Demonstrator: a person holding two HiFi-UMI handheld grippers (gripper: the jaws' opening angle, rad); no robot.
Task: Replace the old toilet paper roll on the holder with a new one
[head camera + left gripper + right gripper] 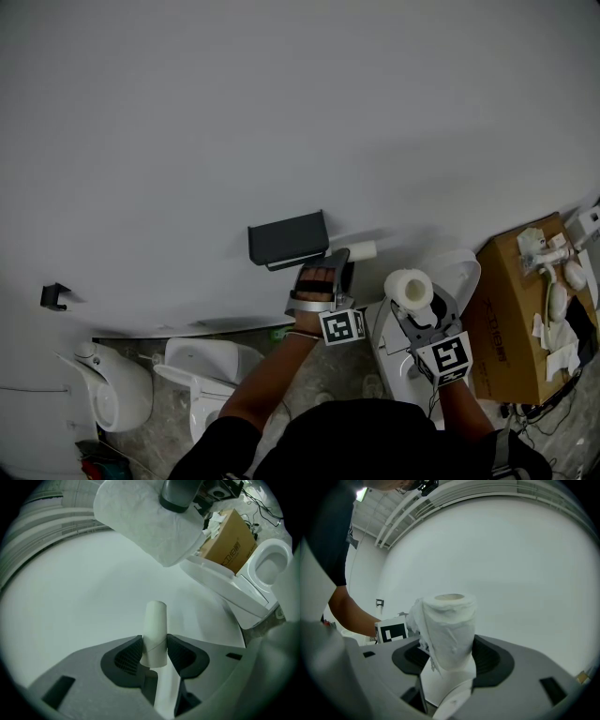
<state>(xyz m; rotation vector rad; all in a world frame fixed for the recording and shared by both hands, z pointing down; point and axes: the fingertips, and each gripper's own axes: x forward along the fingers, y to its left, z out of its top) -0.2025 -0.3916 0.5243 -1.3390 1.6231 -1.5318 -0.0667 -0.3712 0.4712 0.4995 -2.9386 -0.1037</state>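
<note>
**Two claws, each clamped on a tube**

Two grips to note.

Left claw (154, 652): closed on a bare core (155, 629), pads pressing both flanks. Tube upright between them, reaching well past the tips.

Seen from the head view, left claw (344, 258) level with the core (362, 250), tube sticking out to its right. Dark holder (288, 237) just up and left of the tips, fixed to the wall (281, 112). Core near the holder; touching or apart, cannot tell.

Right claw (449, 654): closed on a full roll (450, 627), jaws wide around its lower half. Roll upright, with a loose ragged flap hanging down its left side.

From above, right claw (419, 307) just to the right of the left one, roll (409, 288) at its tips and short of the wall.

Ahead of and above the left claw: that same roll (145, 517), filling the upper view.

Off to its right: a white toilet (262, 573) with the lid raised, then a cardboard box (229, 541).

Under the right claw: the toilet's tank and lid (461, 272). Box (511, 309) further right, with white bits on top.
</note>
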